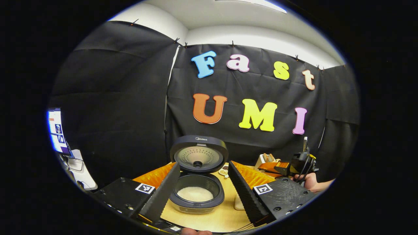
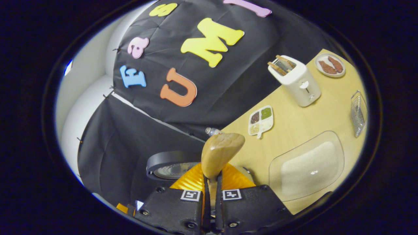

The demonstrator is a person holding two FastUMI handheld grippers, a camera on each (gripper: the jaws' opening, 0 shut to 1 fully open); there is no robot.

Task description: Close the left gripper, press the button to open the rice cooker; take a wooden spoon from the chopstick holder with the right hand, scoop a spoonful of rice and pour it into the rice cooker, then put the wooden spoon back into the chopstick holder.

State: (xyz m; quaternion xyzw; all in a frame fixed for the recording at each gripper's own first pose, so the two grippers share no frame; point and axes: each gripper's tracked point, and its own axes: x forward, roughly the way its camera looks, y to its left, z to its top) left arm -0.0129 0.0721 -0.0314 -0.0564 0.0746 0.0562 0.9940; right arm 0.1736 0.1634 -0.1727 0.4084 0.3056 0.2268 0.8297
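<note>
1 wooden spoon is clamped by its handle between the closed fingers of the right gripper, bowl raised above the table. Rice is seen inside the rice cooker, whose lid stands open, framed by the spread-apart left gripper. Beside the spoon lies a clear rice dish.

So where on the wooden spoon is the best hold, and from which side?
On the narrow handle just below the bowl, where the right claw already grips the wooden spoon. Come along the handle's axis from the tail end: the slim shaft fits between the fingers, leaving the broad bowl free to scoop.
</note>
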